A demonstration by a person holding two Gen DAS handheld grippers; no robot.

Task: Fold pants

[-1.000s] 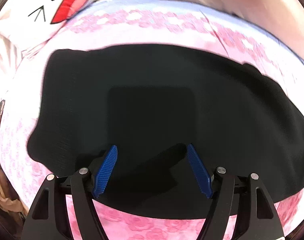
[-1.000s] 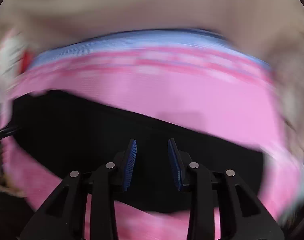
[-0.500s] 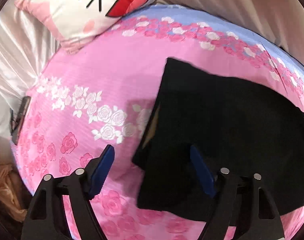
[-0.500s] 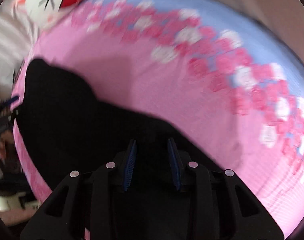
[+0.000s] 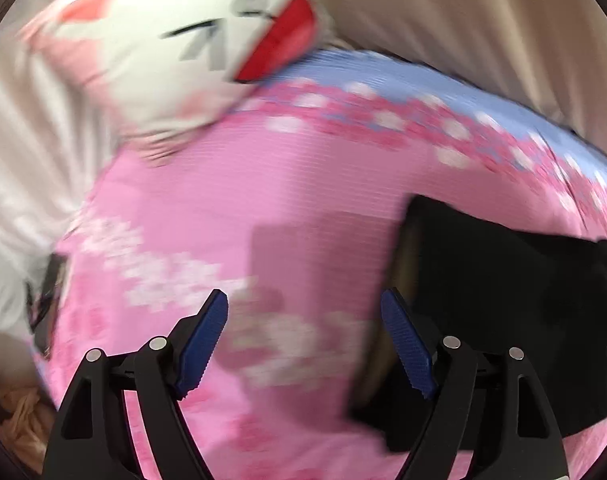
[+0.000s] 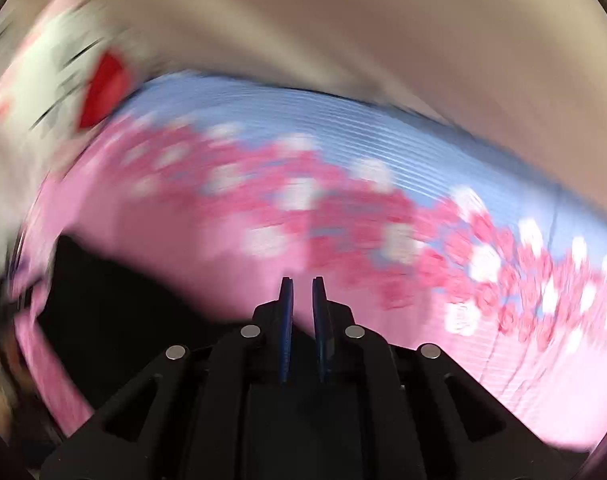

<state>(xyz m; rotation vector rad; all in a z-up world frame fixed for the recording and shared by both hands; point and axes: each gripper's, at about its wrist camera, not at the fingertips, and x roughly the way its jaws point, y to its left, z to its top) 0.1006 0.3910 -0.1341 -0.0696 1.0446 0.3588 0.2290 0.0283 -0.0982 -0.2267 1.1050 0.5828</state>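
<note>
Two tools: left tool (image 5: 303, 336) wide, empty over bed (image 5: 231, 208); right tool (image 6: 302, 308) narrow, grip on pants (image 5: 503, 304) unclear, likely folding.

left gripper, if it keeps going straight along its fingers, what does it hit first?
Probably the bare pink floral bedspread: the open left gripper points at it. The black pants lie off to its right, just outside that finger. The frame is blurred and depth is unclear.

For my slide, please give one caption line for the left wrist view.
Open left gripper above the pink floral bedsheet, with the folded black pants lying to its right.
</note>
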